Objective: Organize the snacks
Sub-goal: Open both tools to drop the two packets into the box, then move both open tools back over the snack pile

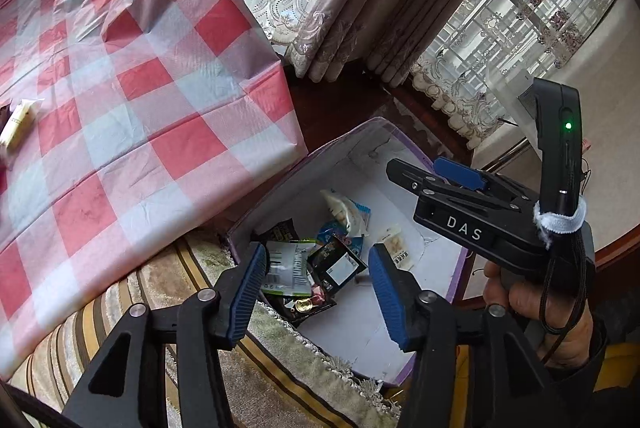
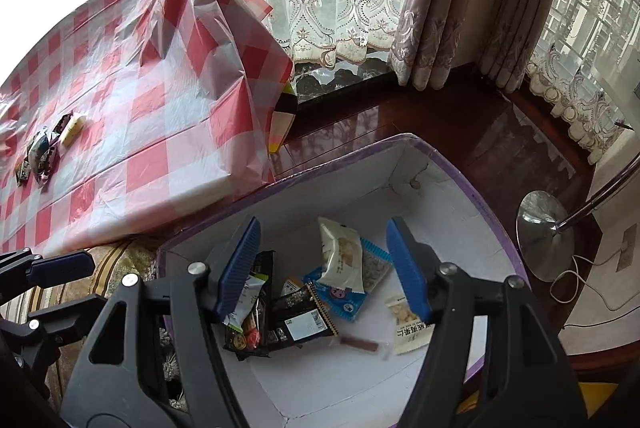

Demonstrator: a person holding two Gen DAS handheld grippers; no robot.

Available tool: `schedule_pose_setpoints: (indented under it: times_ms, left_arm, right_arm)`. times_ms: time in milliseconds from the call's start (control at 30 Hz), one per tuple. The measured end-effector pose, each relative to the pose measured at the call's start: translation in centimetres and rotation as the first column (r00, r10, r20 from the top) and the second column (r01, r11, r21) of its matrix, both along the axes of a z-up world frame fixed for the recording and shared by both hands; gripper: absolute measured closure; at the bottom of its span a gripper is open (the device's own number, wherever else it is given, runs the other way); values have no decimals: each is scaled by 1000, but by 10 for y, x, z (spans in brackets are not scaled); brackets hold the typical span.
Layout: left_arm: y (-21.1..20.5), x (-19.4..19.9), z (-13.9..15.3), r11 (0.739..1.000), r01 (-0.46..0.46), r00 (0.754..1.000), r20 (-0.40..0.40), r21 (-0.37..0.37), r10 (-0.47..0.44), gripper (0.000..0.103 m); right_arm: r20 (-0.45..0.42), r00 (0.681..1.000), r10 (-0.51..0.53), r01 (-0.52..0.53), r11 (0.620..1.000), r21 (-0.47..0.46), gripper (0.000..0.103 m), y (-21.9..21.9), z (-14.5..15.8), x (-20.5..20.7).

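Snack packets (image 2: 316, 292), crinkled, heaped in box (image 2: 436, 196)

Cream snack packet (image 1: 18, 122) on checked tablecloth (image 1: 132, 100) cut by left-wrist frame edge, box (image 2: 460, 172) near corner hidden behind gripper arms, snack labels too small to read, dark packets (image 2: 40, 152) on table perhaps three, floor lamp (image 2: 546, 234) stem cropped.

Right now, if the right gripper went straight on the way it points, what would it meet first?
Probably the snack packets piled in the open box; the right gripper is open, empty, and aimed down into them. Depth is unclear.
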State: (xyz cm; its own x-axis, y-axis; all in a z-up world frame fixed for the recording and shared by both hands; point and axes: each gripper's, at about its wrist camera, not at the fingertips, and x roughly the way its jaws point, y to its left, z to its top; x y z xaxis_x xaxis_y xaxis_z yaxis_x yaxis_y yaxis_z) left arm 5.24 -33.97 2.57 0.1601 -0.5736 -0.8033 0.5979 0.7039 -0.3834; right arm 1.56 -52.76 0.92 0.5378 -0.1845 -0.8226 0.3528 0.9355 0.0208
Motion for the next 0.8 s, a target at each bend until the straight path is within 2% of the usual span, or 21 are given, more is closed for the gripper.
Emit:
schedule_pose_setpoints:
  times_ms: [400,800]
  left_arm:
    - [20,14,3,997,-78,997,7,-17,78,48]
    - [82,45,13,972,-231,971,59,-42,233,48]
  right_arm:
    - [-4,998,60,-60,998,-4,33,25,6,9]
    - [7,986,168,-168,986,1,26,78,16,39]
